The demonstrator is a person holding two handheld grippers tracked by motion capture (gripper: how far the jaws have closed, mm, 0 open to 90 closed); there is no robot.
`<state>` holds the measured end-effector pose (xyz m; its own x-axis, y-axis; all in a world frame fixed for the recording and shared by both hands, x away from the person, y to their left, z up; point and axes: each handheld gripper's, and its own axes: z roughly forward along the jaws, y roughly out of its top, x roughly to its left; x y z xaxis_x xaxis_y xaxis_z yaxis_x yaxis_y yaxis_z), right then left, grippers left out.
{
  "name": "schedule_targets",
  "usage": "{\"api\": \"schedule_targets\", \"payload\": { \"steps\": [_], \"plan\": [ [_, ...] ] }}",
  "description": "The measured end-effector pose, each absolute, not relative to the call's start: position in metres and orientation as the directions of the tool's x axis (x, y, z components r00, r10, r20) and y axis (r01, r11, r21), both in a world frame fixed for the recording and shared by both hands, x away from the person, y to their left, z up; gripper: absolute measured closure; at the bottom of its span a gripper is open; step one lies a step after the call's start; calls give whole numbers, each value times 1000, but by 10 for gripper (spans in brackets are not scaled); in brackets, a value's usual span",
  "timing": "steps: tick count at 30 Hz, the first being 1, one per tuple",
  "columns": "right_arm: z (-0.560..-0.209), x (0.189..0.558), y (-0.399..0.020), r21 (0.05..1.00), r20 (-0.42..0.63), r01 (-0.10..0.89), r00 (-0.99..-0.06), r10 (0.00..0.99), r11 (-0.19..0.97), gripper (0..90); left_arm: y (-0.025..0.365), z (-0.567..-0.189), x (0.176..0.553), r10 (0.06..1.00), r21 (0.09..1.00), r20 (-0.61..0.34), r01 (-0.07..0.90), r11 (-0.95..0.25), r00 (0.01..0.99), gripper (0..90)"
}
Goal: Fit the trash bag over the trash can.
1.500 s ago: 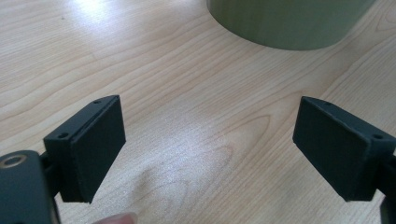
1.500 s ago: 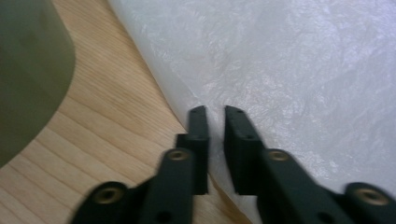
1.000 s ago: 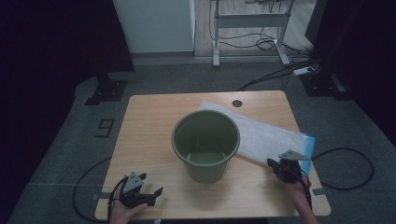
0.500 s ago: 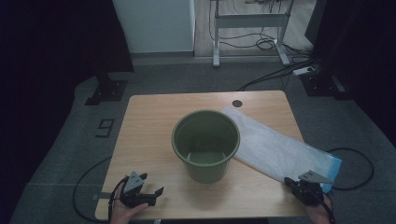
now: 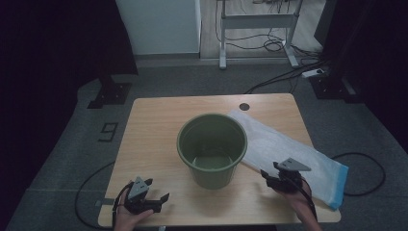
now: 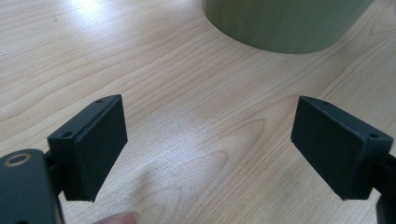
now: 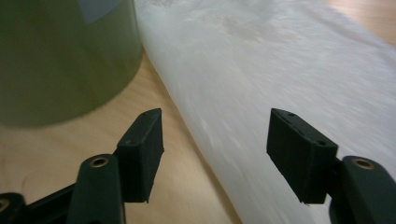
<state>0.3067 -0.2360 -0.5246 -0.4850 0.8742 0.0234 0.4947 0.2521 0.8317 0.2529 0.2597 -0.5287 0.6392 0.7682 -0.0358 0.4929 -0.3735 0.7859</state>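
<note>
1. Lying flat on the right half of the wooden table (image 5: pixel 154 125), the white bag (image 5: pixel 288 149) runs diagonally from behind the green bucket (image 5: pixel 212 149) toward the near right edge, where its blue end (image 5: pixel 340 188) hangs at the table's rim.
2. Hovering at the bag's near long edge, the right gripper (image 5: pixel 270 174) sits just beside the bucket's right side, with a grey 3-cornered plate on top.
3. Its 2 jaws have just been opening and now stand wide apart; nothing is clamped between them.
4. Seen from the right gripper view, the bag (image 7: pixel 289 84) spreads ahead of and under the gap; its edge passes between the 2 fingers (image 7: pixel 142 149), closer to the left one, and neither pad presses on it.
5. The bucket (image 7: pixel 60 56) stands to the left of that gap, touching or overlapping the bag's edge.
6. The left gripper (image 5: pixel 156 191) rests at the near left corner, well apart from the bag, its 2 jaws spread wide over bare wood and holding nothing; the bucket (image 6: pixel 285 23) stands ahead.
</note>
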Motion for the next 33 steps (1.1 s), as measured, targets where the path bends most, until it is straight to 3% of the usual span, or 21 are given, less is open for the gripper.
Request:
{"api": "schedule_targets", "payload": {
  "steps": [9,16,27,31,32,33],
  "plan": [
    [-539,353,-194,814,33,511,-515,857,276,304,262,-530,254,769,785,-37,495,-374,639,104],
    [-551,369,-178,782,13,528,-546,838,332,418,263,-531,255,771,782,-37,499,-373,636,105],
    [-553,381,-170,770,18,542,-546,838,336,436,263,-533,255,771,777,-35,502,-379,636,105],
    [-553,383,-165,774,4,539,-529,849,333,542,263,-533,255,771,775,-31,503,-384,636,105],
    [-553,383,-165,776,2,539,-520,854,327,644,263,-533,255,772,775,-31,503,-383,635,105],
    [-553,383,-165,776,2,539,-520,854,327,644,263,-533,255,772,775,-31,503,-383,635,105]
  ]
}}
